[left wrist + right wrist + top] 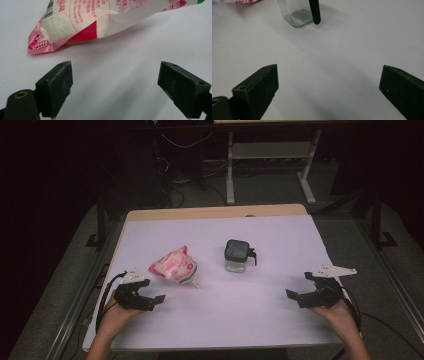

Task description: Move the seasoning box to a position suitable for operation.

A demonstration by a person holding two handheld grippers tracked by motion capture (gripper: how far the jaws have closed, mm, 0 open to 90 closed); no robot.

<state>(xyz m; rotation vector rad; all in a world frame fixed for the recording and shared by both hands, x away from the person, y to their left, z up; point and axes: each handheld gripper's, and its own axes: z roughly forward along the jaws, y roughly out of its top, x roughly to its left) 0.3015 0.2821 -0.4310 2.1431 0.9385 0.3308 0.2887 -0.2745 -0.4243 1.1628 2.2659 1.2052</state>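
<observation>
We have not begun: both grippers, left [150,296] and right [302,290], hold their fingers apart, bag [174,265] and jar [236,255] untouched.

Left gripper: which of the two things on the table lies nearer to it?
The pink and white bag, just ahead of the left gripper. The glass jar with the black lid stands farther off, mid-table.

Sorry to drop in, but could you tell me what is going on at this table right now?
A person sits at a white-covered table with a two-jaw gripper in each hand. The left gripper and the right gripper both rest low near the table's near edge, jaws open and holding nothing. Ahead of the left one lies a pink and white bag; a small clear jar with a black lid stands near the middle. Nothing is being handled yet.
</observation>
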